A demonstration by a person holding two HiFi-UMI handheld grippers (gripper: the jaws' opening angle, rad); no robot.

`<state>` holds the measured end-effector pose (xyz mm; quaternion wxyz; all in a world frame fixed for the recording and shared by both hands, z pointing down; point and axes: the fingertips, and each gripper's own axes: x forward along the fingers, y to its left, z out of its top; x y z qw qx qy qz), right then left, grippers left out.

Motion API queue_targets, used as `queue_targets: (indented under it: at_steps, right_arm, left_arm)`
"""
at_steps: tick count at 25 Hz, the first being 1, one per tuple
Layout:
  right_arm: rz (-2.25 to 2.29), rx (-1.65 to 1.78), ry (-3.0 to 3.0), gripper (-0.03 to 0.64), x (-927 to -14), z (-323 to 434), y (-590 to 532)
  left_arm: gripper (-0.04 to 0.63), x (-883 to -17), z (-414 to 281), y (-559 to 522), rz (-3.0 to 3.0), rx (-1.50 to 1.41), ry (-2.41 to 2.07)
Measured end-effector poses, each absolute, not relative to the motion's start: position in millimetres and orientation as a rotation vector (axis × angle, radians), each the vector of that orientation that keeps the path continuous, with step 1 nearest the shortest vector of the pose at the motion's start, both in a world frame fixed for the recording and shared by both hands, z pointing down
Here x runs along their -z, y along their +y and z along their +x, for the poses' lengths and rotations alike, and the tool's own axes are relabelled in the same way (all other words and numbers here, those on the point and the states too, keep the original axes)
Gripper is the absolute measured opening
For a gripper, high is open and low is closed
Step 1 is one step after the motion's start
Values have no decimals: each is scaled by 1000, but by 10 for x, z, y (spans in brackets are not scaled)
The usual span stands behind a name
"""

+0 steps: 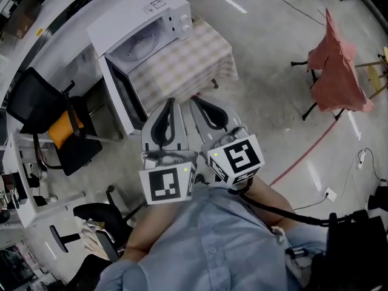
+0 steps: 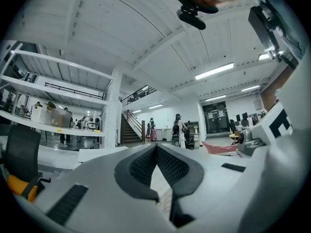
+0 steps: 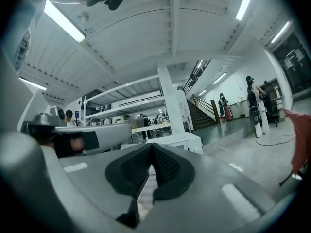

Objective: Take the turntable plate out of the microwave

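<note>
Both sets of jaws are closed and empty on your left gripper (image 1: pixel 171 102) and right gripper (image 1: pixel 194 100). The plate (image 1: pixel 140 46) sits far left in the microwave (image 1: pixel 139 14) (door open), not yet taken.

Microwave (image 1: pixel 143 12) on table (image 1: pixel 189 65), upper left.
The turntable plate (image 1: pixel 140 46) lies inside; your left gripper (image 1: pixel 171 101) and right gripper (image 1: pixel 194 100) sit together below it.

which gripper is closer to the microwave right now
Left. The left gripper hangs close beside the open door of the microwave, not yet at the cavity. The right gripper is next to it, on the side away from the door.
</note>
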<state>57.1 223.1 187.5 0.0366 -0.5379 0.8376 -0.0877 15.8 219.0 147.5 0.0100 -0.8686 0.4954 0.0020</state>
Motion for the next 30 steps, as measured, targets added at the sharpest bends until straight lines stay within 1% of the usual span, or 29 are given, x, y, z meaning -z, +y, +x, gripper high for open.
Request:
queue_targets:
  at_steps: [6, 17, 21, 30]
  right_arm:
    - [-1576, 301, 2597, 2, -1927, 888, 1724]
    - [-1430, 314, 2673, 2, -1855, 1180, 1106]
    - [-1371, 323, 2712, 2, -1891, 1105, 955]
    - [-1308, 261, 2784, 2, -1930, 779, 467]
  left_arm:
    - [8, -1524, 520, 1705, -2673, 44, 1596]
    - [8, -1446, 879, 1166, -2604, 75, 1694]
    - [8, -1441, 788, 1041, -2549, 53, 1761]
    - [8, -1525, 291, 656, -2458, -12, 1907]
